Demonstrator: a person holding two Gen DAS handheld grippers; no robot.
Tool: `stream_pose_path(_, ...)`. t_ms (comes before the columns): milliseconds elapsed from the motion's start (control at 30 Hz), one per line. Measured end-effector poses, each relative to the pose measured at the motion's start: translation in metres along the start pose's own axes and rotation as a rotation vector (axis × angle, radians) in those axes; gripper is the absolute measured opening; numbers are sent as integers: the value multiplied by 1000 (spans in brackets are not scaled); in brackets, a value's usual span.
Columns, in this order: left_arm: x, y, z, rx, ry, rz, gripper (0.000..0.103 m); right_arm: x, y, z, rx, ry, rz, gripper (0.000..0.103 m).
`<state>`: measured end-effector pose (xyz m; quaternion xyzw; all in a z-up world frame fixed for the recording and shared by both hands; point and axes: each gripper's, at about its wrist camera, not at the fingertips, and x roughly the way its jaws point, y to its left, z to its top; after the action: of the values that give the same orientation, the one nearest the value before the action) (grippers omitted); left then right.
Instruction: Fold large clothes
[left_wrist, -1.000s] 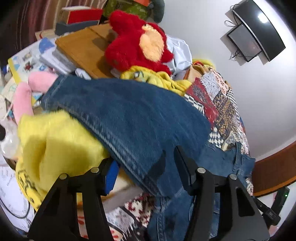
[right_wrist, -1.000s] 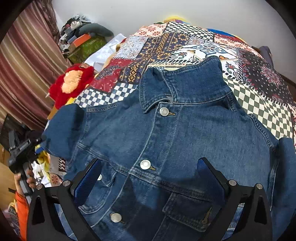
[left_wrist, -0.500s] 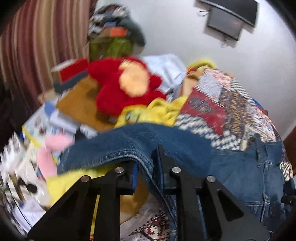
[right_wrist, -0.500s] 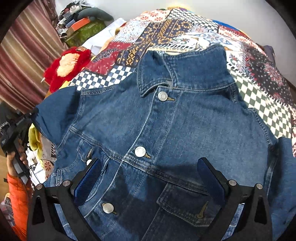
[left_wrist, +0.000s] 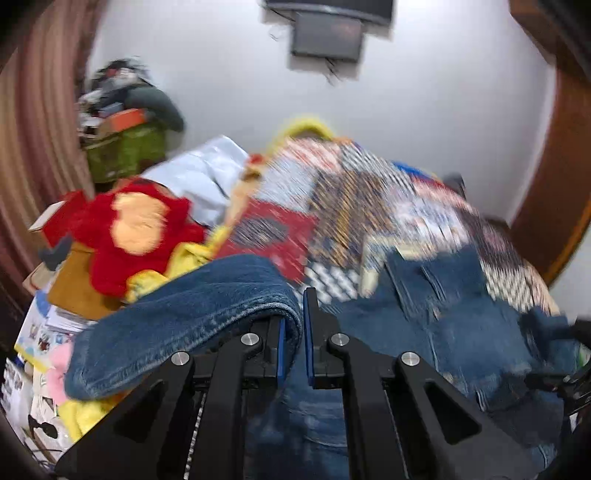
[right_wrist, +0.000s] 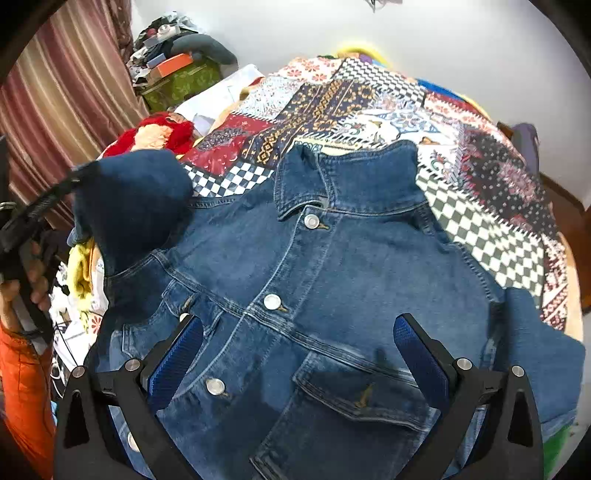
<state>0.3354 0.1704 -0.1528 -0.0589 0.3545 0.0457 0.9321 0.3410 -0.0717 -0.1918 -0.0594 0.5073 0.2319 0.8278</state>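
Only left gripper (left_wrist: 294, 325) view shows clamped sleeve (left_wrist: 192, 314).

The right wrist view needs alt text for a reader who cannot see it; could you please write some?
A blue denim jacket lies buttoned, front up, on a patchwork quilt, with the open right claw above its lower front. At left, a hand holds the left claw, lifting one sleeve.

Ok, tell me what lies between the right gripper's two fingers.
In the right wrist view, the open right gripper hovers with the denim jacket front showing between its fingers: the button placket and a flapped chest pocket. The pads press on nothing.
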Motion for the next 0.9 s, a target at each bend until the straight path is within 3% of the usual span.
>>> stream_pose_path(133,34,-25,-24,1,146,-99,7,-12,-3,-8,-9,-20,-2,103)
stream_pose_path(333,70,-43,-71,-3,347,-159,8,-23,-13,-17,11,-30,-1,103)
stream_pose_path(433,77,-43,-89,-29,439,-198,25,-26,-15,-20,7,-34,-10,103)
stream_pose_path(467,76,-44,-94,-39,448,-209,35,-27,-16,-20,8,-36,-10,103)
stream_pose_path(567,61,-39,-97,-56,426,-212,49,-28,-16,-22,6,-44,-15,103)
stream_pose_path(733,28,-11,-86,-136,354,-197,61,-31,-10,-20,-13,-72,-43,103)
stream_pose_path(900,-12,45,-82,-259,227,-110,89,-29,1,-14,-53,-91,-68,103)
